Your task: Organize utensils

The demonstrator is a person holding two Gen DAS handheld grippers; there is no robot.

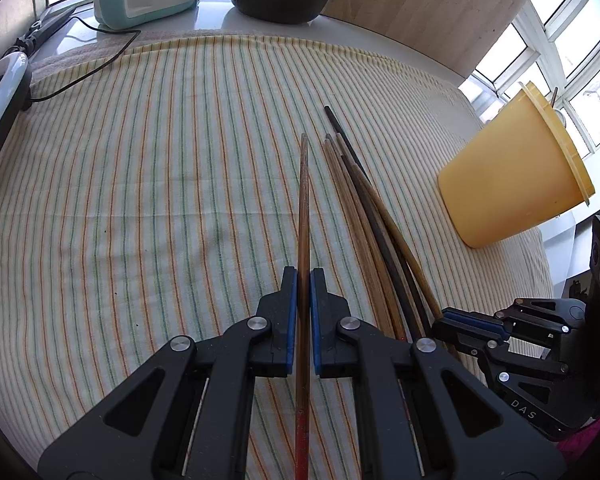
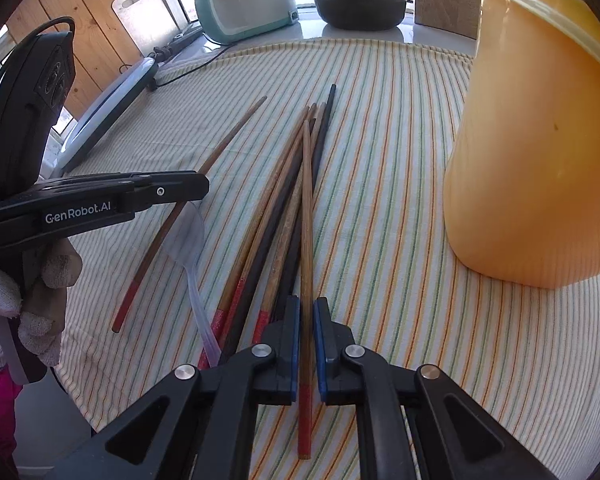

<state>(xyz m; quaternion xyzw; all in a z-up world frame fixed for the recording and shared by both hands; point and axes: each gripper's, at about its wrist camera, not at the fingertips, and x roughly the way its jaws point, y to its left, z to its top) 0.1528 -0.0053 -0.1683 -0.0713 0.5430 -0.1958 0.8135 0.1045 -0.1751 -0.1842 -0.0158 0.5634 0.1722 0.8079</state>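
The left gripper [image 1: 303,276] is clamping a single red-tipped chopstick [image 1: 303,216] between its blue pads, jaws nearly together, the shaft projecting straight ahead of the fingers. The right gripper [image 2: 307,312] is likewise pinching one red-ended chopstick [image 2: 307,216], taken from the bundle of chopsticks [image 2: 276,216] lying just to its left on the striped cloth [image 2: 400,208]. A clear plastic spoon [image 2: 192,248] is resting left of that bundle. The yellow cup [image 2: 540,152] is standing ahead and to the right of the right gripper; its contents cannot be determined.
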